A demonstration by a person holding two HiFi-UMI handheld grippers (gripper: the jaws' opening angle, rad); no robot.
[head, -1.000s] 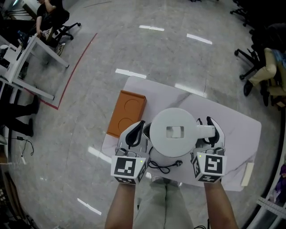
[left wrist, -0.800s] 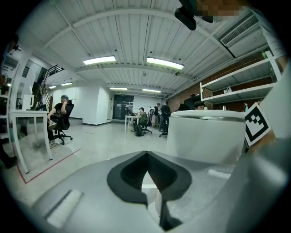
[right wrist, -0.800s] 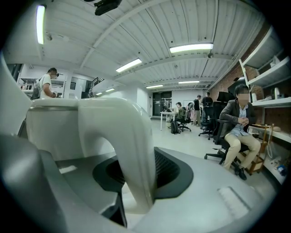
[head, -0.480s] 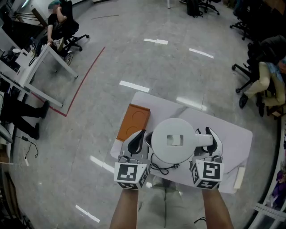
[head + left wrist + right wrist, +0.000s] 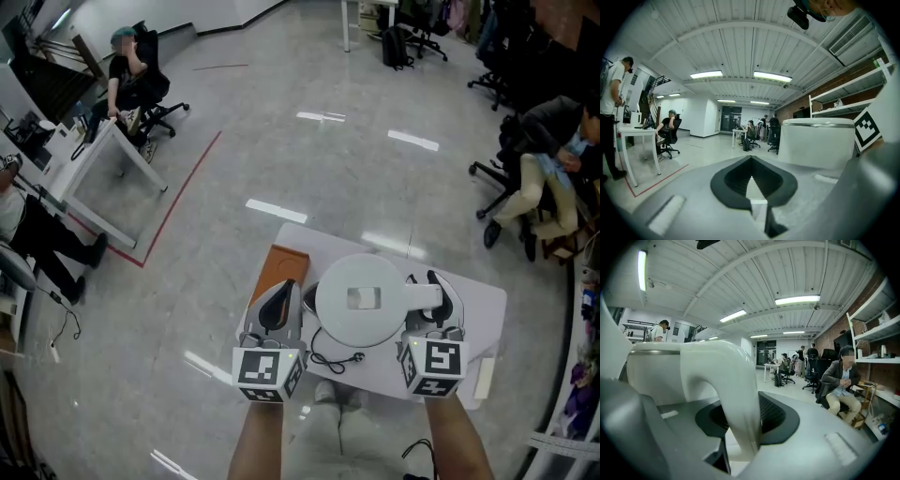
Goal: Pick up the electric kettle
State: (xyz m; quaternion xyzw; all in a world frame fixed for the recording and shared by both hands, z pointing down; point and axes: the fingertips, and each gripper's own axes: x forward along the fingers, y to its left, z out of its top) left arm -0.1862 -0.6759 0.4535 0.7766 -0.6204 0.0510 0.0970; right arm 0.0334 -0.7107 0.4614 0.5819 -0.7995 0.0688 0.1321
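The white electric kettle (image 5: 361, 300) hangs above the white table (image 5: 473, 314), seen from the top with its round lid up. My right gripper (image 5: 439, 302) is shut on the kettle's curved handle (image 5: 729, 380), which fills the gap between its jaws. The kettle's body (image 5: 651, 373) stands just left of that handle. My left gripper (image 5: 277, 306) is level with the kettle's left side; its jaws meet with nothing between them. In the left gripper view the kettle (image 5: 818, 143) stands to the right of the left gripper (image 5: 751, 164). A black cord (image 5: 337, 359) dangles under the kettle.
An orange board (image 5: 272, 274) with round recesses lies on the table's left part. A flat white piece (image 5: 485, 377) sits at the right edge. A desk (image 5: 103, 155) and a seated person (image 5: 131, 66) are far left; another seated person (image 5: 553, 141) and office chairs are far right.
The table has shrunk and dropped away in the head view while the kettle and both grippers keep their size, so the kettle has risen with the grippers. More of the room shows.
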